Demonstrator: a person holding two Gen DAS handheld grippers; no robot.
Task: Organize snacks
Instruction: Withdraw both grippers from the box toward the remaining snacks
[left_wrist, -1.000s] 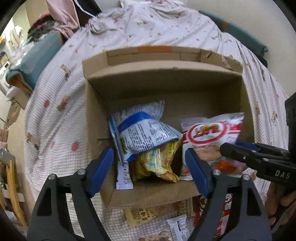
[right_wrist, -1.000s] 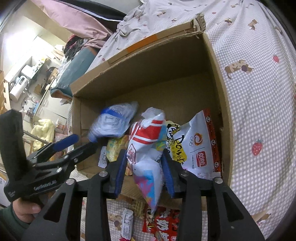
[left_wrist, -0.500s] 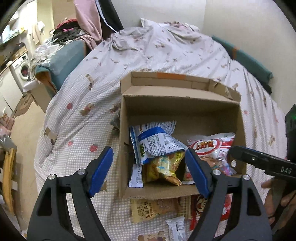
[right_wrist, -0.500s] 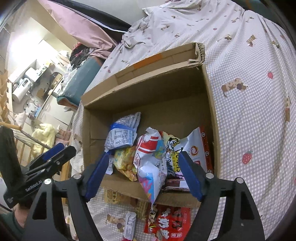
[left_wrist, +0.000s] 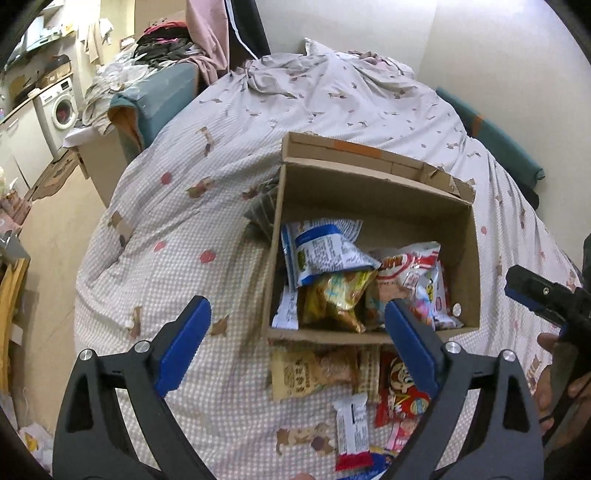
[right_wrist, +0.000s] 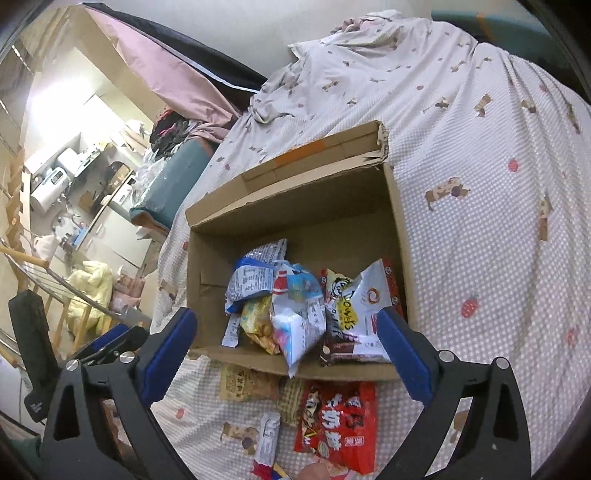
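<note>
Indoors, a cardboard box (left_wrist: 369, 192) sits on a patterned bedspread (left_wrist: 221, 147) near a washing machine (left_wrist: 61, 107).

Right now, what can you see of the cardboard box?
The cardboard box is plain brown corrugated card, open on top, its far flap folded out with an orange tape strip and a torn corner. It sits on the patterned bedspread, holds a heap of snack packets at its near end, and more packets lie outside against its near wall.

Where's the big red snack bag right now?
In the right wrist view, the red bag lies on the bedspread just outside the box's near wall, beside the tan packet.
</note>
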